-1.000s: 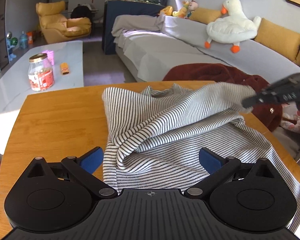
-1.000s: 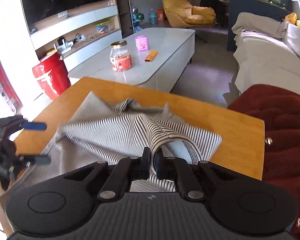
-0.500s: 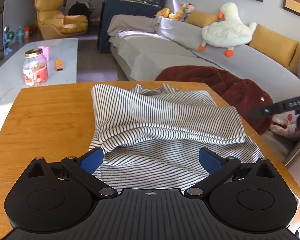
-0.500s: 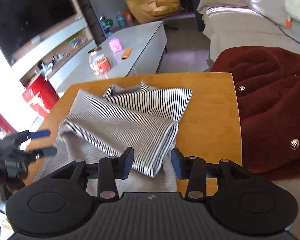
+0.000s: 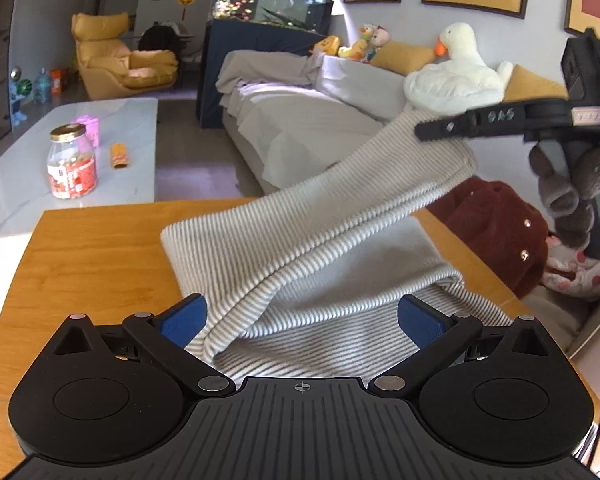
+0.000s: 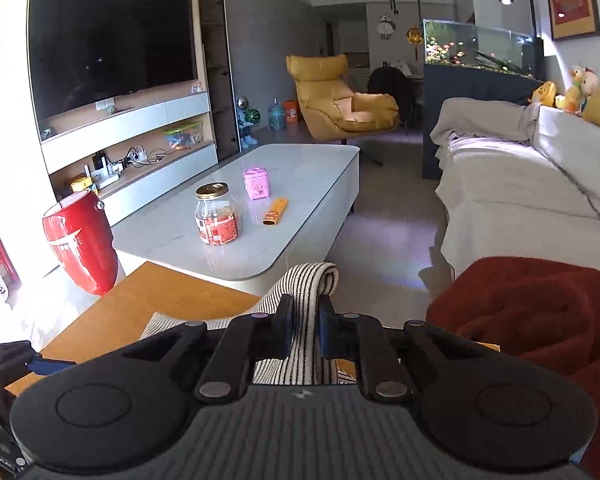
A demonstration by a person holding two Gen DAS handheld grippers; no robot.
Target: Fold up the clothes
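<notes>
I am pinching a doubled edge of the striped garment [image 5: 312, 248] in the right gripper [image 6: 304, 330], fingers [image 6: 283, 328] pressed onto the cloth, and holding it raised at 2 o'clock in the left wrist view, so that the lifted flap can be carried across the rest. The left gripper [image 5: 302, 318] is hovering low at 6 o'clock with its fingers [image 5: 184, 316] spread and gripping nothing, probably ready to steady the lower layer. The garment is lying on the wooden desk [image 5: 96, 248], bunched and partly doubled: grey-and-white stripes, soft drape, a thick rolled fold sagging between the raised edge and the desk.
</notes>
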